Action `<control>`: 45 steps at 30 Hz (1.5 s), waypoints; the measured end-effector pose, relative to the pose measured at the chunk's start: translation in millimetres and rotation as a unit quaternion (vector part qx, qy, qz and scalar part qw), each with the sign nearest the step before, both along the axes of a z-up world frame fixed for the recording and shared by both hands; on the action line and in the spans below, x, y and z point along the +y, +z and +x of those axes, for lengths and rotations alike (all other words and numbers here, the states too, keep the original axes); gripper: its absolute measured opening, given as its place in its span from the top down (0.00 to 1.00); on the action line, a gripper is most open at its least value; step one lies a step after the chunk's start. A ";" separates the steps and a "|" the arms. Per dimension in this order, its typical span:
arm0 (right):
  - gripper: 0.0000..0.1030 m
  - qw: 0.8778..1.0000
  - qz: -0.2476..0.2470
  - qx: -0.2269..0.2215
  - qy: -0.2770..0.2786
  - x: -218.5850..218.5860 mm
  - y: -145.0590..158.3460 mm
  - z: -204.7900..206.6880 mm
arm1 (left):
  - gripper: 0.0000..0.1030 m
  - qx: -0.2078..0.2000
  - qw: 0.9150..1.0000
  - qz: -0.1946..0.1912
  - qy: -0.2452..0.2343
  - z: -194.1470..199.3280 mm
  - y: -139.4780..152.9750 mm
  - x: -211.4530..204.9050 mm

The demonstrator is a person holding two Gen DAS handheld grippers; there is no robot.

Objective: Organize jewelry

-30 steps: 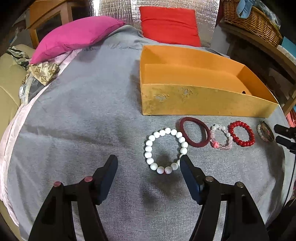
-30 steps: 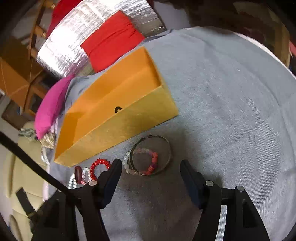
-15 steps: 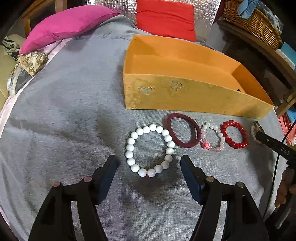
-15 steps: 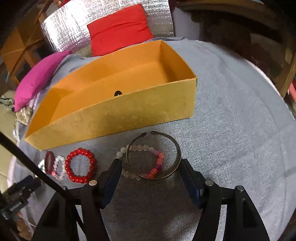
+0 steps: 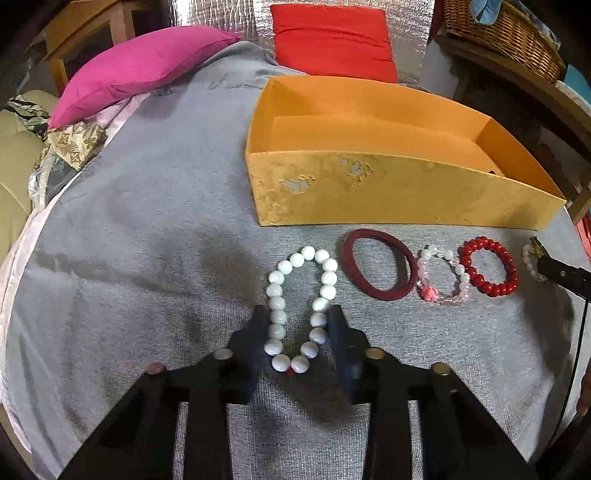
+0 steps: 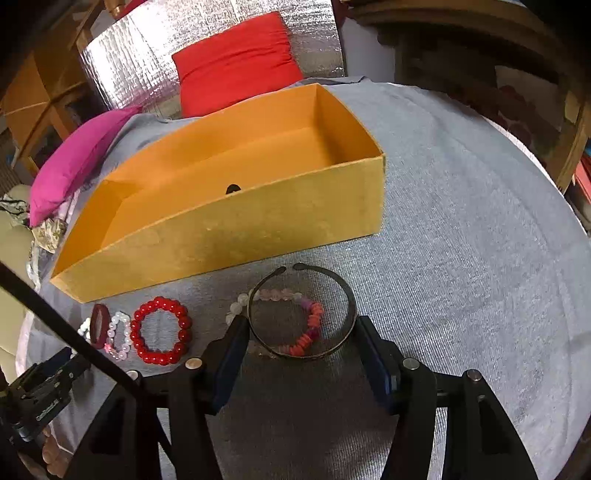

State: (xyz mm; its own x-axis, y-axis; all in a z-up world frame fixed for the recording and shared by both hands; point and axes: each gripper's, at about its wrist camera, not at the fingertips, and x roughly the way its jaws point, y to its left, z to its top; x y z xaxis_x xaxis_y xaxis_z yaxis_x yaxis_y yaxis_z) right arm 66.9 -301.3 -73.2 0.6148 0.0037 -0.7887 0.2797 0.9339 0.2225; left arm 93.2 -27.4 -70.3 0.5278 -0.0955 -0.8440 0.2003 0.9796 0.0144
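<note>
A white bead bracelet (image 5: pixel 277 290) lies on the grey cloth, squeezed into a narrow oval between the pads of my left gripper (image 5: pixel 298 312), whose jaws are closing on it. To its right lie a maroon ring (image 5: pixel 376 264), a pink bead bracelet (image 5: pixel 441 275) and a red bead bracelet (image 5: pixel 487 266). In the right wrist view a dark metal bangle (image 6: pixel 347 295) with a mixed bead bracelet (image 6: pixel 314 321) inside it sits between the fingers of my right gripper (image 6: pixel 300 321). Those jaws are closing, with the pads just beside the bangle's sides.
An open orange box (image 5: pixel 369 192) stands just behind the row of jewelry and looks bare inside (image 6: pixel 258 225). A pink cushion (image 5: pixel 140 70) and a red cushion (image 5: pixel 332 37) lie at the back. A wicker basket (image 5: pixel 506 33) sits at the far right.
The left jaws have closed in on the white bead bracelet and pinched it from a round ring into an oval. The right gripper has rolled, come closer to the bangle and narrowed.
</note>
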 end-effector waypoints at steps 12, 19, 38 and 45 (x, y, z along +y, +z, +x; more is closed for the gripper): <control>0.40 1.000 0.003 0.001 0.004 -7.6 1.0 -2.8 | 0.89 -0.068 0.995 0.077 0.016 -21.3 19.4 -14.1; 0.40 1.000 0.005 -0.004 0.006 -5.3 5.4 -6.5 | 0.90 -0.082 0.993 0.082 0.012 -35.6 27.9 -4.0; 0.40 0.999 0.008 -0.035 0.019 -4.8 20.3 -22.0 | 0.90 -0.106 0.992 0.072 0.004 -39.9 43.9 -1.5; 0.40 0.997 0.021 -0.062 0.040 -3.9 29.1 -28.9 | 0.90 -0.115 0.993 0.021 -0.015 -42.5 53.5 -1.6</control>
